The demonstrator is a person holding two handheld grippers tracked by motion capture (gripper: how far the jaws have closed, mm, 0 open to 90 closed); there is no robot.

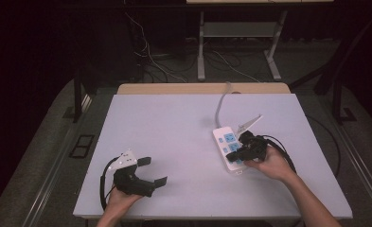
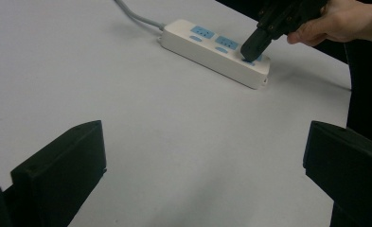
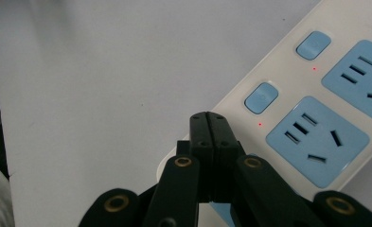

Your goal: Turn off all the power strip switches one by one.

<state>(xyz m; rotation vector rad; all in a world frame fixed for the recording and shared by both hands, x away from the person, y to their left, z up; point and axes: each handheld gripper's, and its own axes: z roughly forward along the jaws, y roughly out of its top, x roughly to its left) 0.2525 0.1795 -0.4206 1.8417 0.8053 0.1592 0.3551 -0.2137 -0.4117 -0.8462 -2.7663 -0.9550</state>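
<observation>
Two grippers on your table (image 1: 174, 118), both in hand. Going L to R: your left gripper (image 1: 155, 171) sits near the 7 o'clock corner of the white top, jaws spread wide w/ nothing between them; its own view shows the two black jaws far apart at the bottom edges over bare surface. Your left hand (image 1: 122, 198) grips it from behind, cable looping at its 9 o'clock side.

Next, approx 3 o'clock on the table, the white power strip (image 1: 227, 147) lies at an angle, blue sockets up, its grey cord (image 1: 220, 106) running off toward 12 o'clock.

Your right gripper (image 1: 233, 154) is over the strip's near end, right hand (image 1: 269, 165) behind it at 4 o'clock. Jaws pressed fully together, holding nothing; the closed tip comes down on the near end, seen in the left gripper view. In its own view the tip lies just at 7 o'clock of a blue switch (image 3: 261, 97); small red dots show beside the switches. Actual contact w/ the strip: can't tell.
</observation>
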